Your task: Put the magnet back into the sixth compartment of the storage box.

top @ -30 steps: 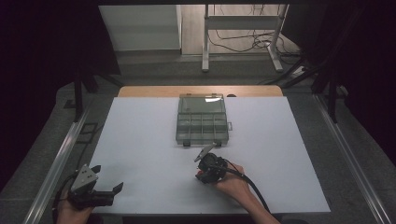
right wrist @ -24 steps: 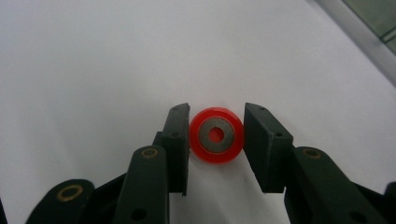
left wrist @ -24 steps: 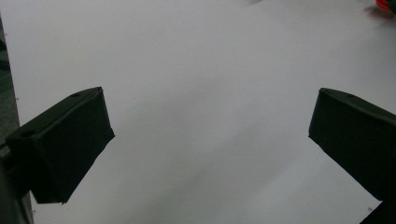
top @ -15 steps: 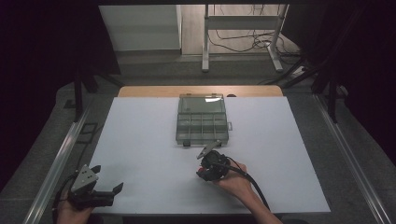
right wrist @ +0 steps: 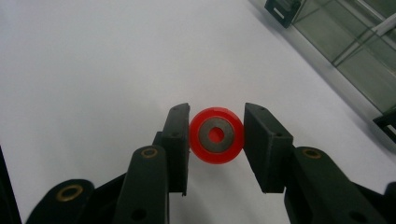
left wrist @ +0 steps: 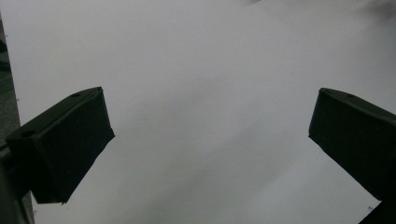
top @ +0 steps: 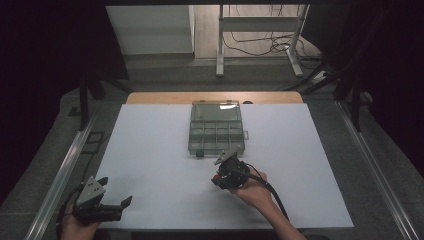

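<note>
Right gripper view: right gripper (right wrist: pixel 216 135) clamped on red ring (right wrist: pixel 216 135) w/ grey metal centre, jaws touching both sides, ring just above white mat (right wrist: pixel 93 70). High view: same gripper (top: pixel 226 169) just near-side of clear compartment box (top: pixel 216 129), lid looks closed, cannot confirm. Left gripper (top: pixel 112 200) parked well apart from box, near-left of it, at mat edge; jaws wide, nothing between. Step prob: ring held, carry phase. Next needs: lid open, then lower ring into one compartment w/o snagging dividers.

A white table (top: pixel 150 150) is seen; a clear compartment box (top: pixel 216 131) and a red wheel (right wrist: pixel 216 135) are laid on it.
</note>
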### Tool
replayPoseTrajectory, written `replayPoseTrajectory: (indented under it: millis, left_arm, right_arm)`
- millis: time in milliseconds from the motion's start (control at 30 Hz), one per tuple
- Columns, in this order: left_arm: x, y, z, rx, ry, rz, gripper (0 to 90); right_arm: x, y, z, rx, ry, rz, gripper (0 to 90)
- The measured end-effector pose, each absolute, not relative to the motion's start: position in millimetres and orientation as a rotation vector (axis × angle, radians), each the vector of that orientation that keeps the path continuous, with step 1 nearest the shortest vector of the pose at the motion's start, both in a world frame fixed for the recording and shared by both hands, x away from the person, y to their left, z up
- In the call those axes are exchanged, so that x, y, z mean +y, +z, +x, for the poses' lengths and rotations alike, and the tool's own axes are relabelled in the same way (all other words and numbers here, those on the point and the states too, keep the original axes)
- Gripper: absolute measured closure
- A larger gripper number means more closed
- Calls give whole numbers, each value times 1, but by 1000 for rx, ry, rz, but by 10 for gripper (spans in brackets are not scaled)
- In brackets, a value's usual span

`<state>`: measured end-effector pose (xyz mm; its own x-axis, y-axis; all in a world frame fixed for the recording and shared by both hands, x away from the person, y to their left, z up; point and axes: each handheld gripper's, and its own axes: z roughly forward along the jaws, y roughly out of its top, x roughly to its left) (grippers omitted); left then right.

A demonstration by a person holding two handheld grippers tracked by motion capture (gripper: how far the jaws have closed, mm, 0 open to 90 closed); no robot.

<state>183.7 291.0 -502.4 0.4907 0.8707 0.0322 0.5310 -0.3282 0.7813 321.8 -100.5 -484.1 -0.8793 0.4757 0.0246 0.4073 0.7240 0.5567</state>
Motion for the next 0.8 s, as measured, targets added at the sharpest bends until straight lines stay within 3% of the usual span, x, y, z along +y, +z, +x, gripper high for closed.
replayPoseTrajectory:
  millis: [800]
  left_arm:
    - [291, -503, 184, 1152, 585, 2011, 0]
  right_arm:
    - [-97, -475, 333, 2780, 902, 763, 625]
